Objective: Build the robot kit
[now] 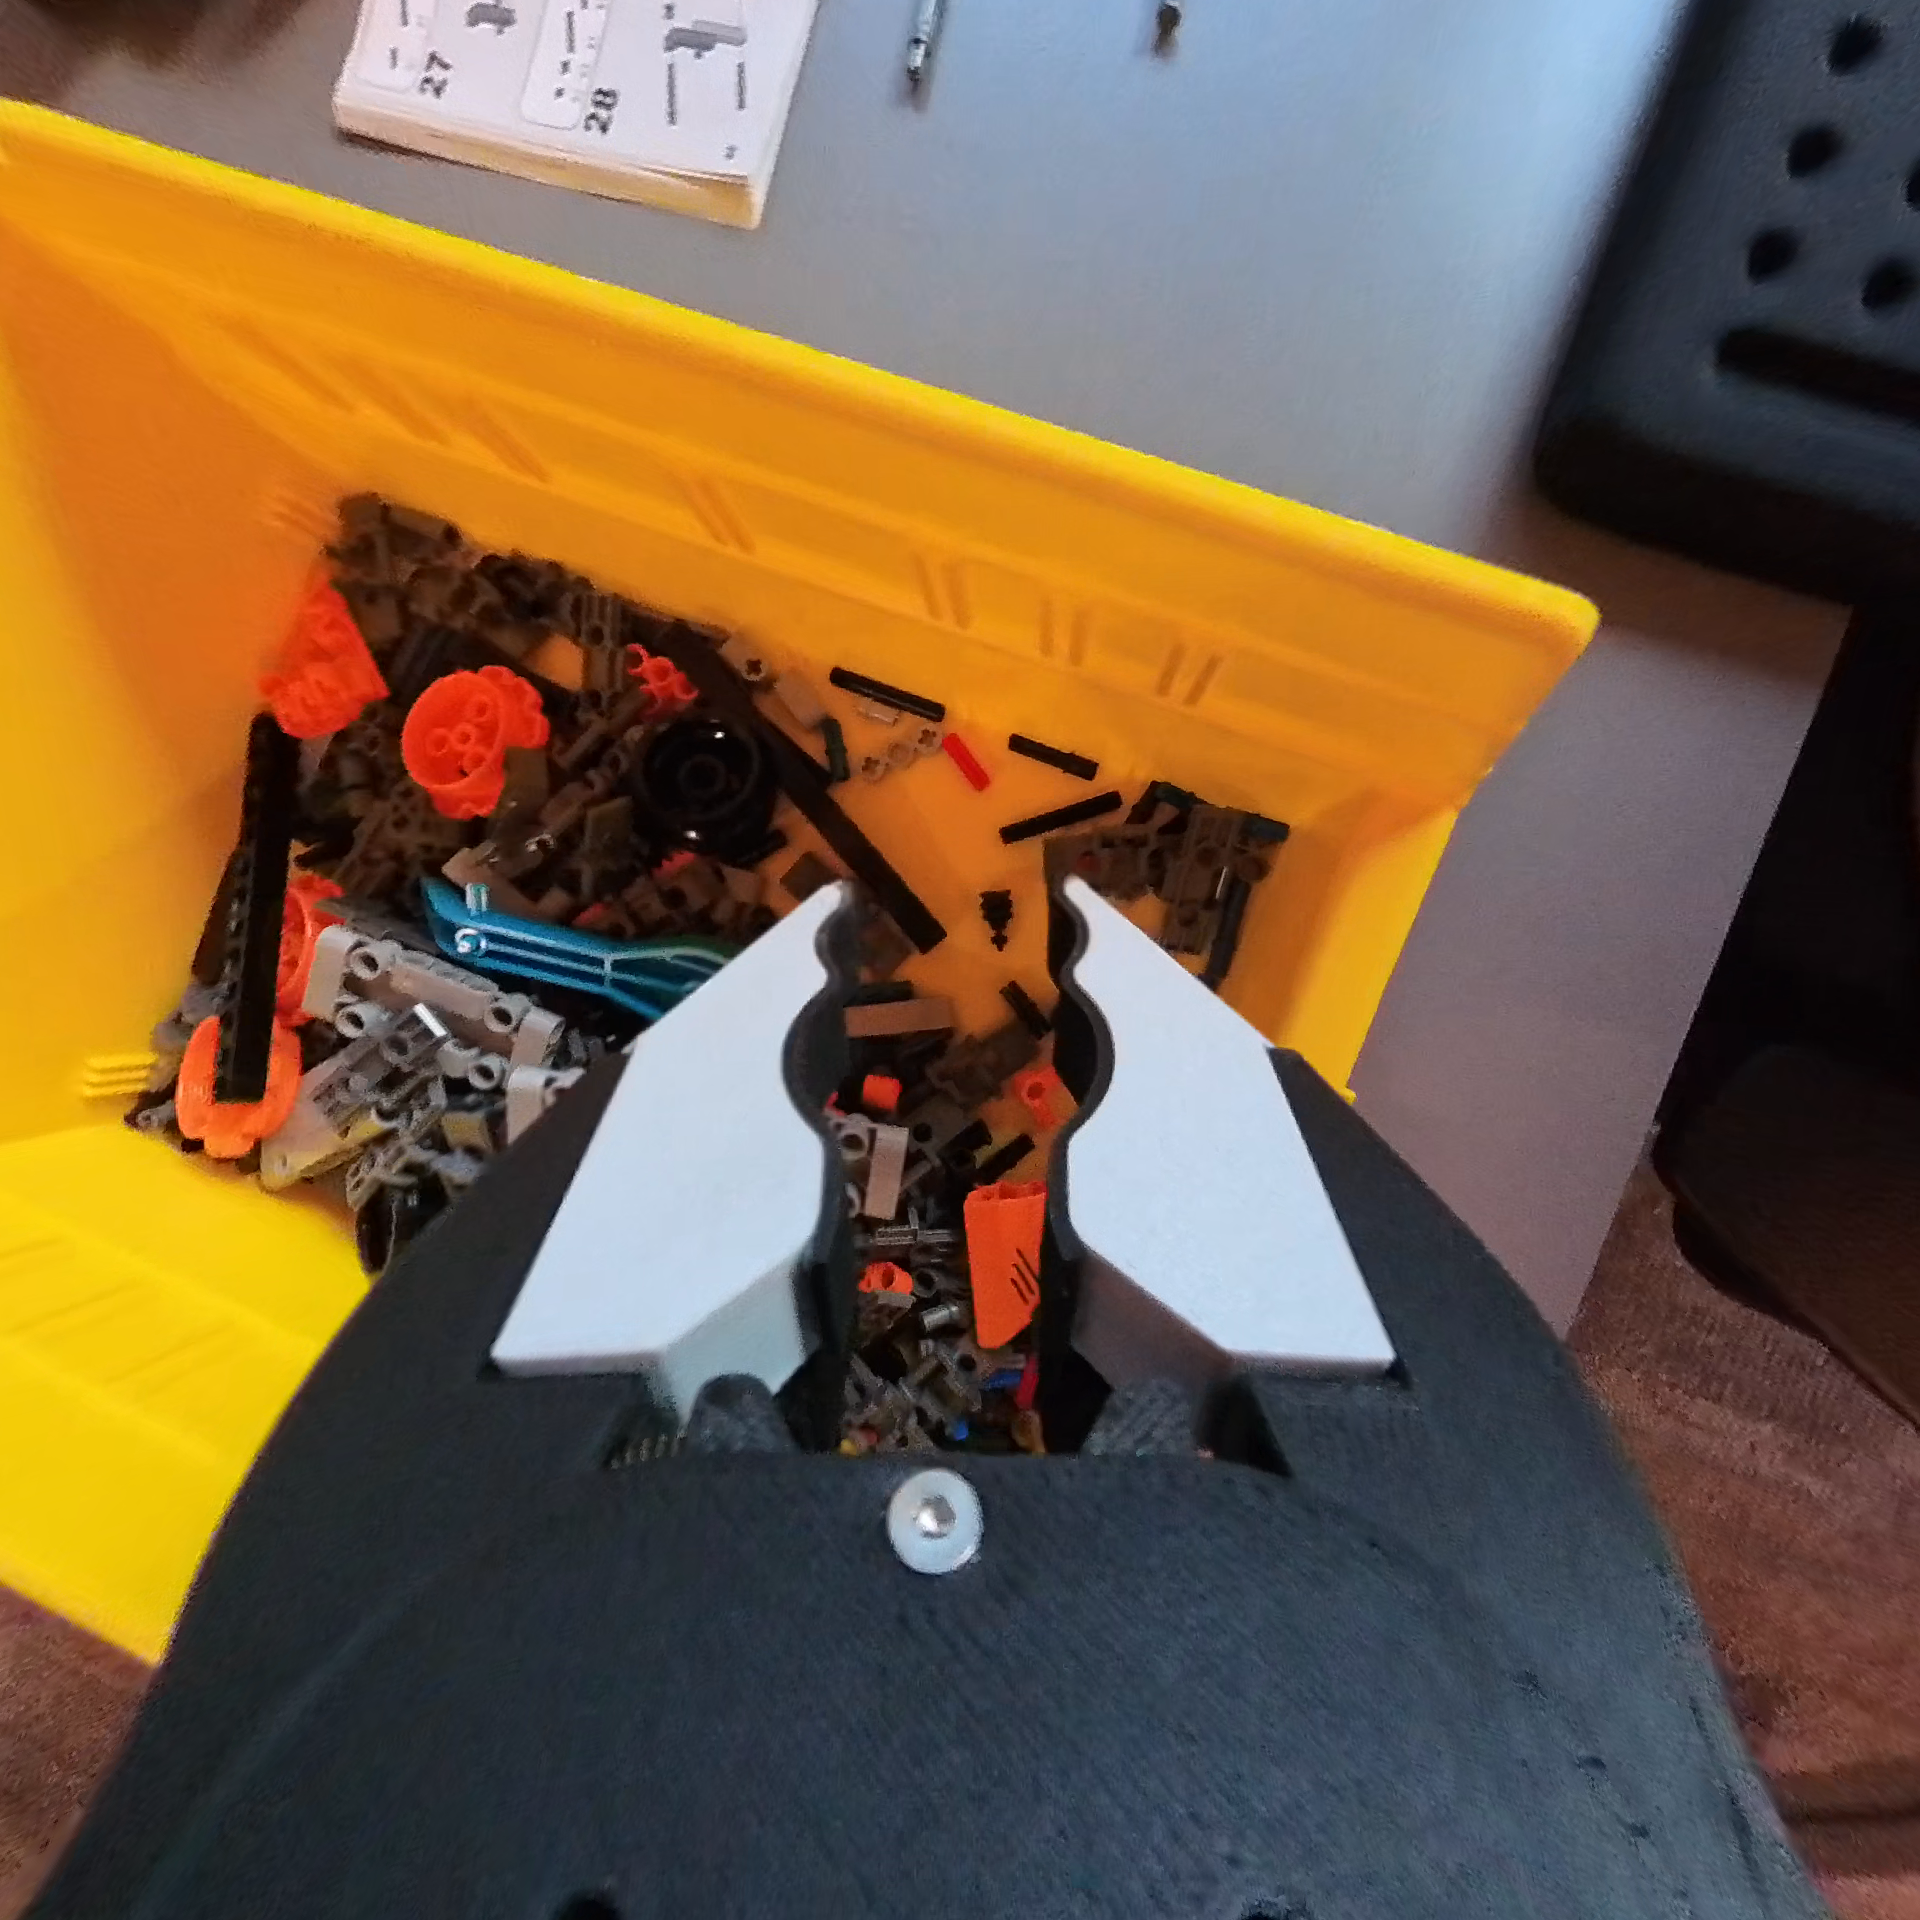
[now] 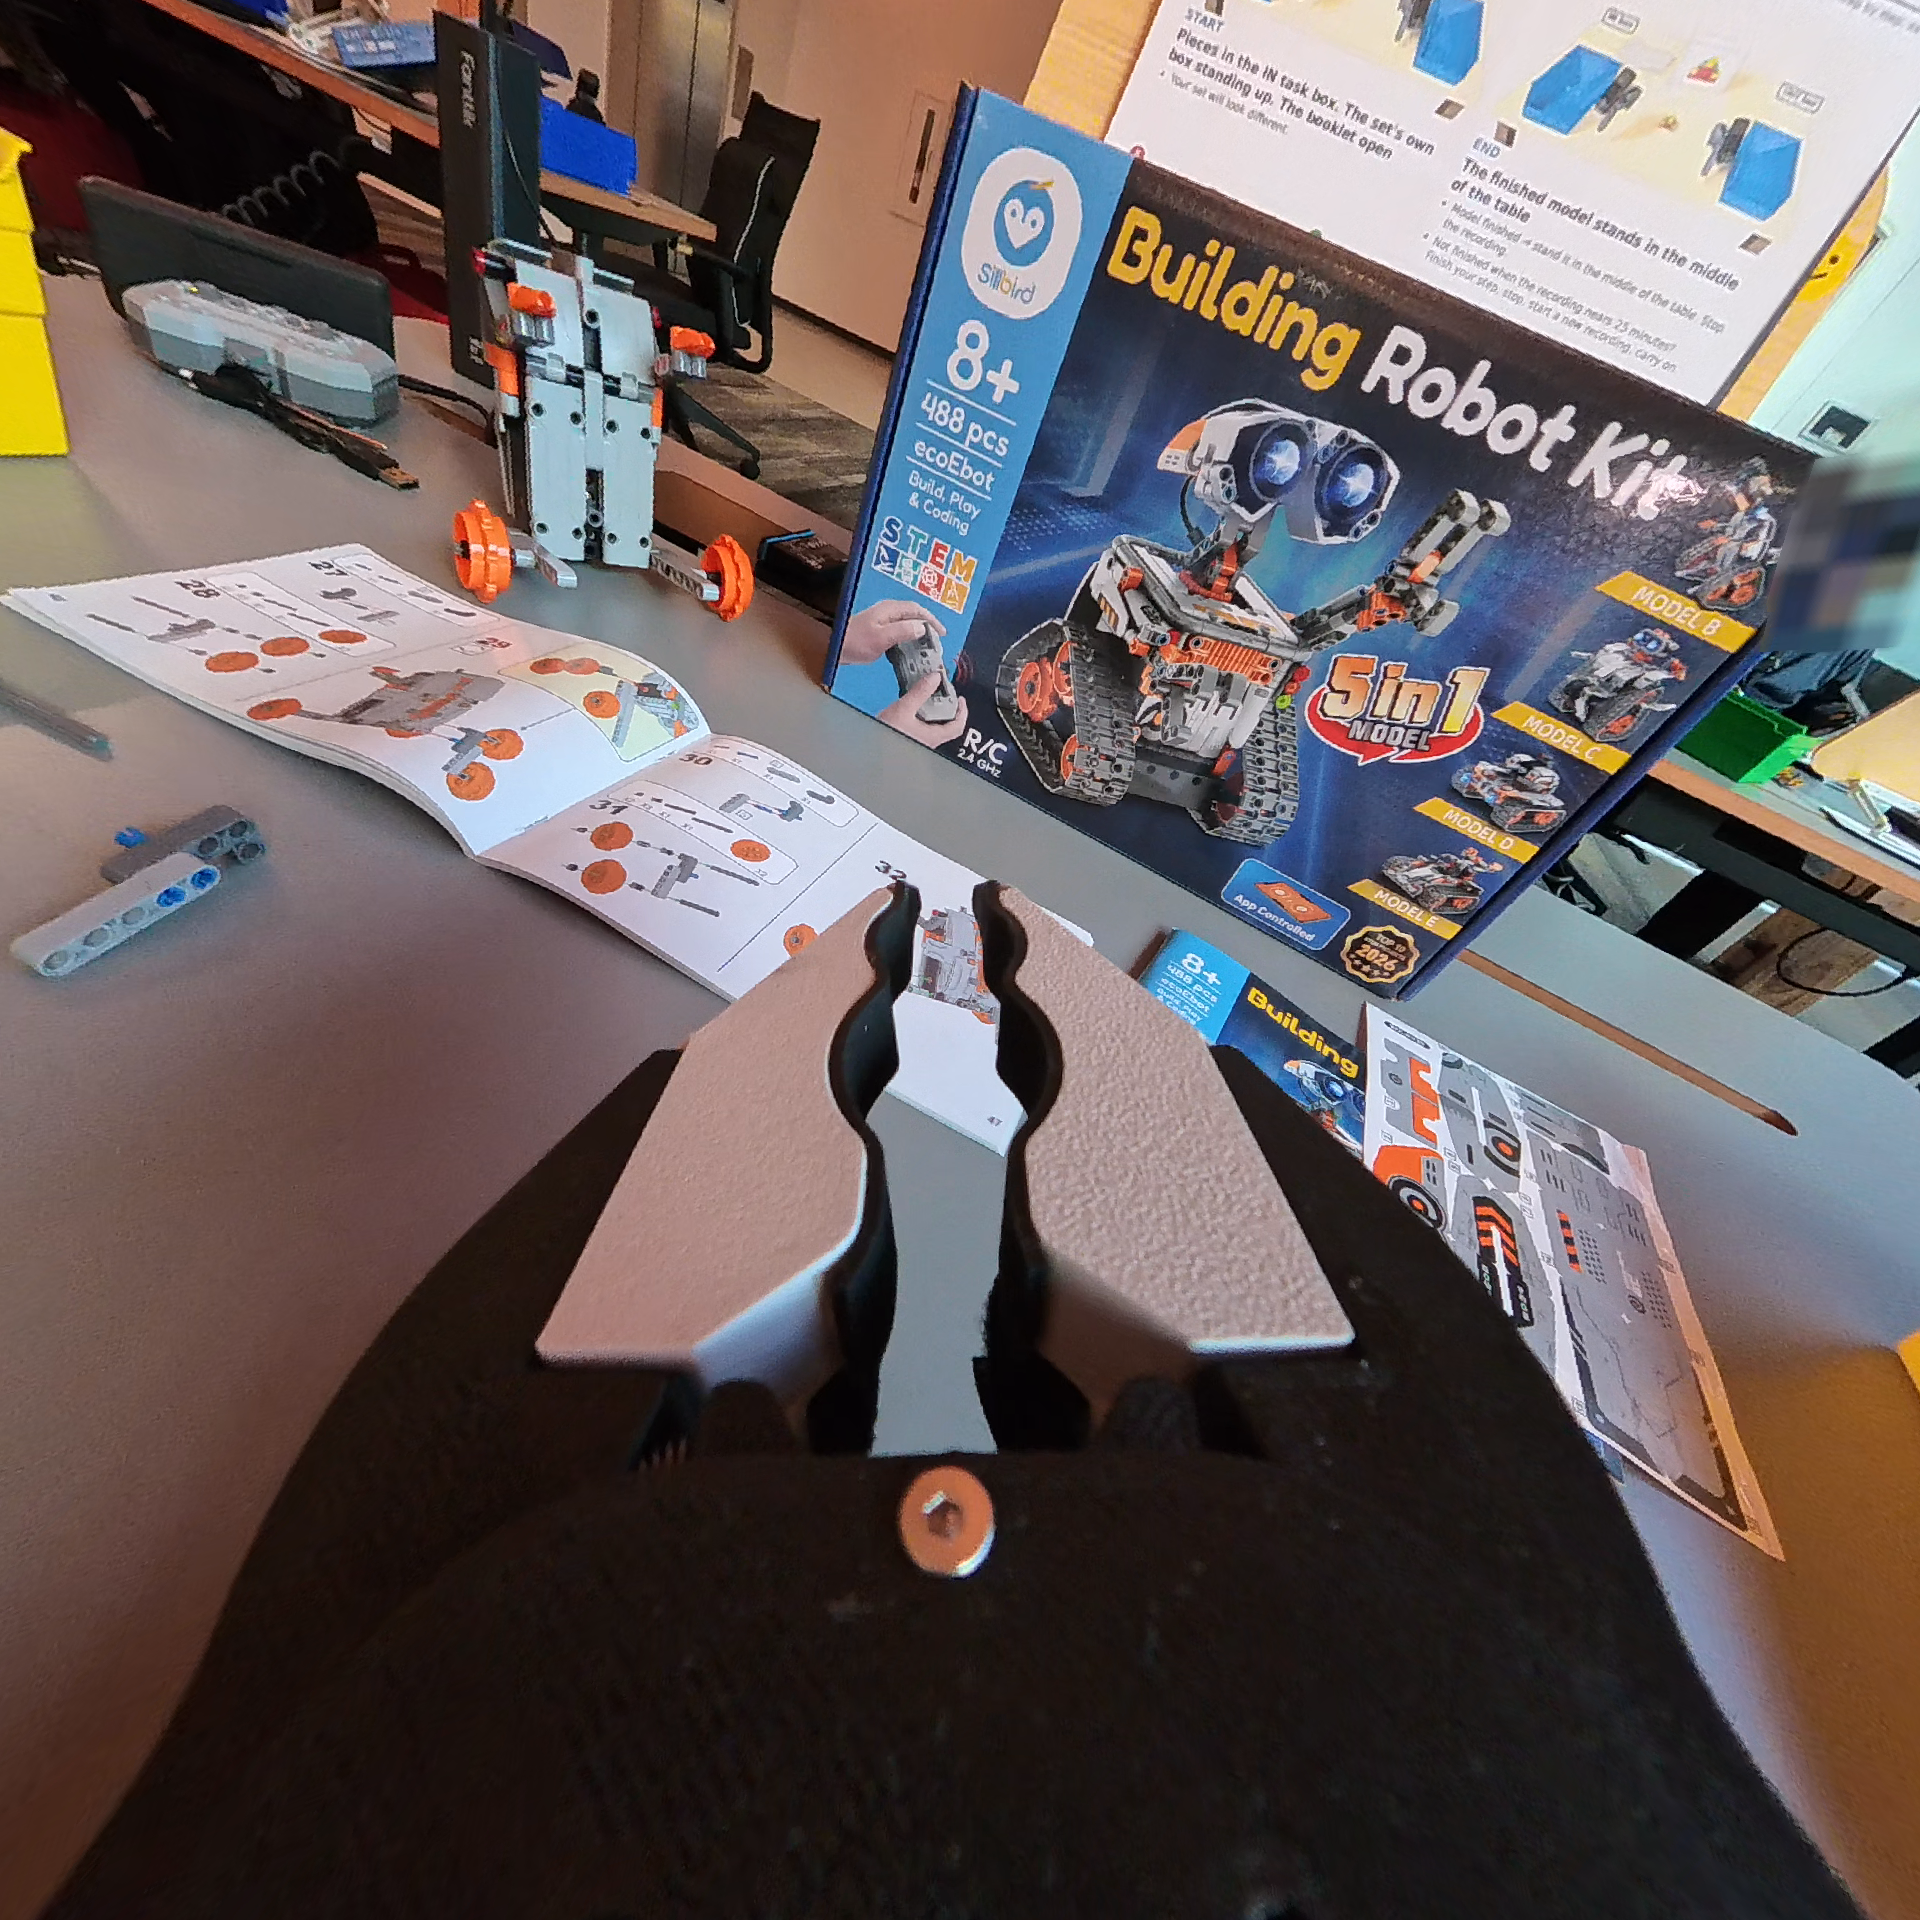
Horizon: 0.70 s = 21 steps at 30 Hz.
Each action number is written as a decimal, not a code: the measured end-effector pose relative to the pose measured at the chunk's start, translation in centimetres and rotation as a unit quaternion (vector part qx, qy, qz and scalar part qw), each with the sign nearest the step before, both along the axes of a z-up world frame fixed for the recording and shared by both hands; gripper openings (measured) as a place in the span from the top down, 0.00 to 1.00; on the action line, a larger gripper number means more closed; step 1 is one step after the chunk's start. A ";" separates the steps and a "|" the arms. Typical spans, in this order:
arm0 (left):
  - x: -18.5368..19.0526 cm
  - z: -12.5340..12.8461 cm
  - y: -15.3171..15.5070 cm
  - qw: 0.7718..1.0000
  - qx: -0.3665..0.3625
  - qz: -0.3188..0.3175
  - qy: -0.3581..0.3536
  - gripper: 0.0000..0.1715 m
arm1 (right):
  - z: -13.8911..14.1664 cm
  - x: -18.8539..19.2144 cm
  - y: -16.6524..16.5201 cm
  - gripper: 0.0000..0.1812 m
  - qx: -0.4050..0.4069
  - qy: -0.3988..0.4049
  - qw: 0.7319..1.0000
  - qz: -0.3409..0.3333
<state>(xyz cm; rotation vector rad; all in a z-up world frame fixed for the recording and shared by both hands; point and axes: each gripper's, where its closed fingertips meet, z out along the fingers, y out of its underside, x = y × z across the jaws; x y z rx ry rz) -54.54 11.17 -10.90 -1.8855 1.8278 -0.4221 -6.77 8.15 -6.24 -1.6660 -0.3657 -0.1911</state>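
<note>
1. We find the left gripper, black-bodied with pale grey fingers, held above a bright yellow plastic bin; its jaws stand apart and nothing sits between them.
2. The bin holds a loose heap of small plastic building pieces in dark grey, black, light grey and orange. We note among them an orange toothed wheel, a black round tyre, a blue curved panel and an orange wedge-shaped panel, the last lying directly beneath the gap of the fingers.
3. The bin rests on a grey table, with a white printed booklet lying beyond its far wall.
4. We find the right gripper, of the same build, low over the grey table; its jaws stand slightly apart and grip nothing. Its fingertips lie over the near corner of the open white instruction booklet.
5. A partly built grey and orange brick model with orange wheels stands upright beyond the booklet.
6. A blue printed cardboard kit box stands to the right of the model.
7. Two joined grey perforated beams with blue pins lie left of the booklet, apart from it.
8. A printed sticker sheet lies flat to the right of the right gripper.
</note>
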 end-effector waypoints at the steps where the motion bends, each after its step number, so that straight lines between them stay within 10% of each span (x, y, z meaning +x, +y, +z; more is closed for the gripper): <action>1: -0.1 0.2 0.3 1.000 0.000 0.018 -0.006 0.81 | 0.0 -0.1 0.0 0.94 -0.002 -0.001 1.000 0.001; 13: -1.9 2.5 9.2 0.982 0.024 0.180 0.057 0.64 | -1.6 -0.3 0.6 0.94 -0.040 -0.004 0.999 0.008; 21: 0.1 -1.1 13.0 0.969 -0.032 0.222 0.103 0.47 | 0.2 -0.5 -0.5 0.94 -0.003 0.019 0.999 0.026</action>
